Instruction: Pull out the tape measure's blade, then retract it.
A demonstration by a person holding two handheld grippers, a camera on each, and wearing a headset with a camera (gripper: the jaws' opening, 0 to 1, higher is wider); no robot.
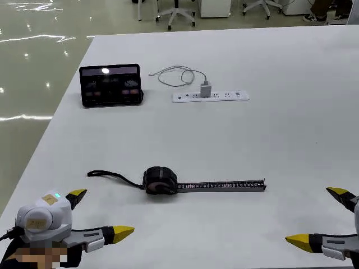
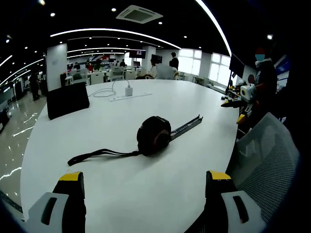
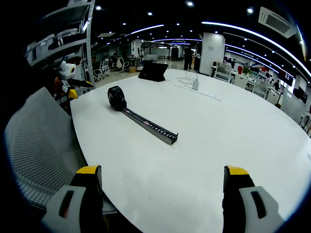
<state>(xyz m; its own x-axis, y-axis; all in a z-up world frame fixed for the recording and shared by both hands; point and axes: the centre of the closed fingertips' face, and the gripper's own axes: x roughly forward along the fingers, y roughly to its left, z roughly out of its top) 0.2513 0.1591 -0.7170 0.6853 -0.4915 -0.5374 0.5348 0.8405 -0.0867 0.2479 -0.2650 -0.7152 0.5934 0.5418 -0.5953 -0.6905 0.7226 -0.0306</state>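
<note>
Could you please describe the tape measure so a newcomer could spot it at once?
On the white table, look near the front edge, nearer than the tablet and power strip. The tape measure is the round black case, strap trailing one side, blade drawn out the other.

White table (image 1: 280, 129) with tape measure (image 1: 160, 180), blade (image 1: 224, 185) out, tablet (image 1: 110, 85), power strip (image 1: 227, 96), charger (image 1: 205, 89)
</note>
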